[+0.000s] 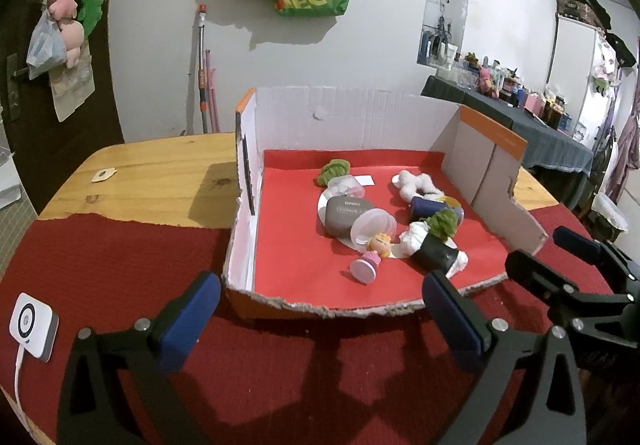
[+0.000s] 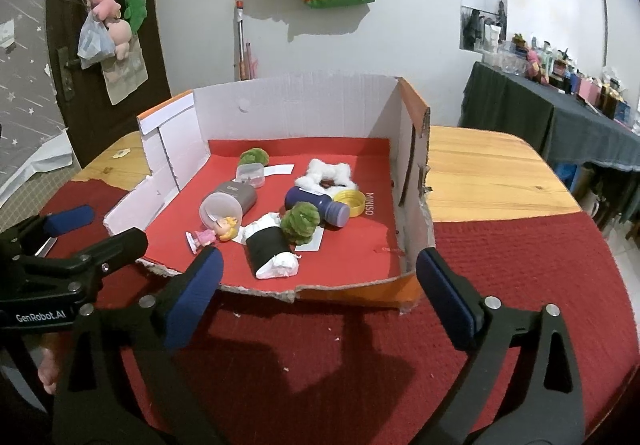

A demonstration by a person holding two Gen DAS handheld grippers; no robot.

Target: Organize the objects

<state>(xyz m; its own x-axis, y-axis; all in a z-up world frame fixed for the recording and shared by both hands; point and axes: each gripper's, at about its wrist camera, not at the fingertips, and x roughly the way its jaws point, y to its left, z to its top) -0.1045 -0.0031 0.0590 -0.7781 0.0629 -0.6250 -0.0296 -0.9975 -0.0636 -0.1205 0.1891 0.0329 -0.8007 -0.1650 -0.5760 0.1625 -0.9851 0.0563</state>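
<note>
1. Both tools are spread wide and grip nothing: our left tool [image 1: 320, 309] and right tool [image 2: 318, 277] hover over the red cloth [image 2: 320, 345] just short of the torn front edge of the box [image 2: 304, 105].
2. Inside the box, on its red floor, the task's things lie in a loose heap: a doll [image 1: 370, 257] on its side at the front, a clear cup [image 1: 372, 227] against a grey case [image 1: 344, 213], a black roll [image 2: 268, 243] with white stuffing at both ends, two green pom-poms [image 2: 300, 223], a dark bottle [image 2: 316, 205], a yellow cap [image 2: 352, 203] and a white fluffy piece [image 2: 328, 173].
3. Beside the box, a small white device [image 1: 34, 325] sits on the cloth at the left of the surface.
4. We judge this as a pause between grasps. It fits both a heap waiting to be sorted and things already gathered into the box; we cannot tell which.
5. Any next grasp would call for care: the pieces touch and overlap, so closing on one risks dragging its neighbour.
</note>
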